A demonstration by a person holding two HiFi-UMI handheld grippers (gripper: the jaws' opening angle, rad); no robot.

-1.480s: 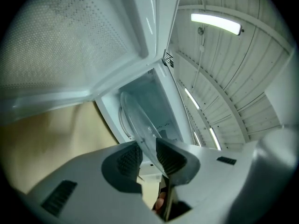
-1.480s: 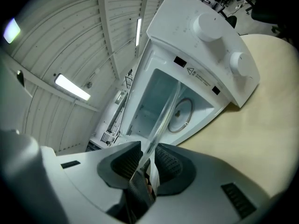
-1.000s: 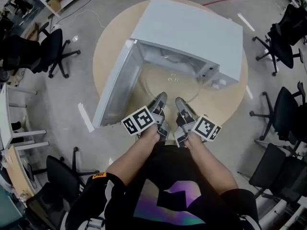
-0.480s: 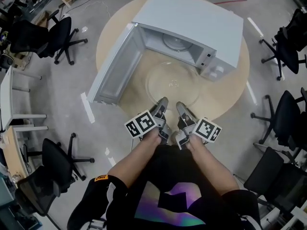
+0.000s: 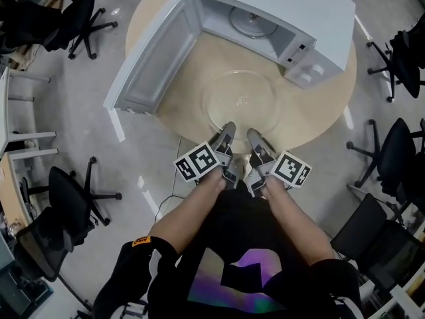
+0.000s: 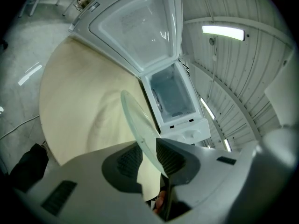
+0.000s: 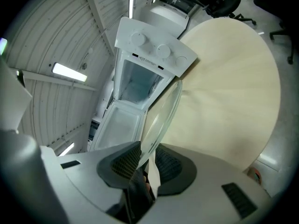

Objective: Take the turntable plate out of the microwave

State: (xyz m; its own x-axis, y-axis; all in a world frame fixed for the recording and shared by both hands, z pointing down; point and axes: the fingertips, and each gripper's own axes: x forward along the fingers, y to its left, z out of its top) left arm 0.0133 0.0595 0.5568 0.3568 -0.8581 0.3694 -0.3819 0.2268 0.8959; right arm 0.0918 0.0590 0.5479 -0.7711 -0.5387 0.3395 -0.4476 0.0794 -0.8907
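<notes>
Turntable plate, mid-frame, is pinched at its near rim by left gripper and right gripper. Slick glass might slip and drop.

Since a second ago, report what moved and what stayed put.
The turntable plate came away from the microwave toward the person, out over the table. Left tongs and right tongs stay clamped on its near rim; the door stays open.
</notes>
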